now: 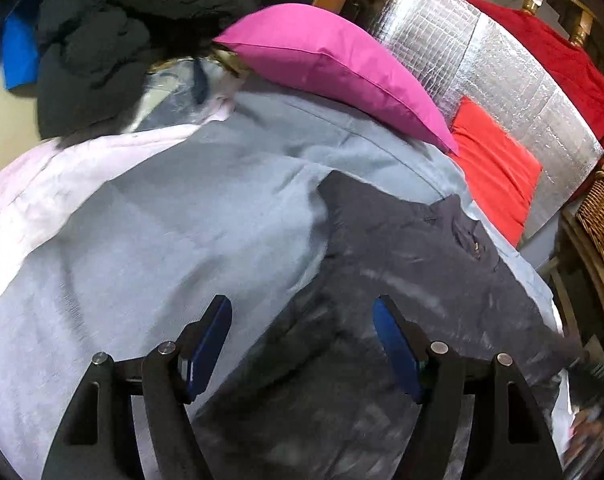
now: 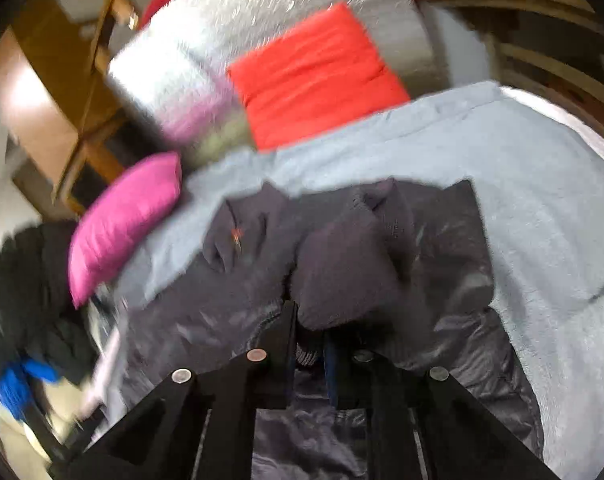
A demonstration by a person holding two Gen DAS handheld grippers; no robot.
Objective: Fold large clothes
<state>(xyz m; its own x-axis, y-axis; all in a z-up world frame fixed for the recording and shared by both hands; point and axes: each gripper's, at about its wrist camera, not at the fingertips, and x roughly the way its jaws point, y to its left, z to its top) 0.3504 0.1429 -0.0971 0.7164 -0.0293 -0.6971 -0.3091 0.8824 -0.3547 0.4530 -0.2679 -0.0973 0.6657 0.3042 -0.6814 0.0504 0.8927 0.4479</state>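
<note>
Jacket, dark grey and slightly glossy, lies spread on a pale blue blanket covering a bed, near a pink pillow and a red cushion that leans on a silver quilted panel. In the right wrist view we see a bunched fold of the garment, with a ribbed knit edge, caught between the closed fingers of the right claw; the claw is clenched on the jacket. The left claw hangs released over the garment's left edge, its blue pads well apart with nothing between them.

We judge three risks. The right grip appears to hold only a thick wad close to the fingertips, so the slick cloth could slide out when pulled. The blanket lies directly beneath, and the left claw could pinch it along with the jacket, dragging the bedding into the fold. With only one side held, a lift would probably leave the fold crooked and the far part rumpled. The pillow lies close enough that a wide sweep of cloth might brush it.

A small orange-red mark shows on the jacket's chest; it may be a logo, but blur prevents reading it. We find no other legible writing or label in either view.
</note>
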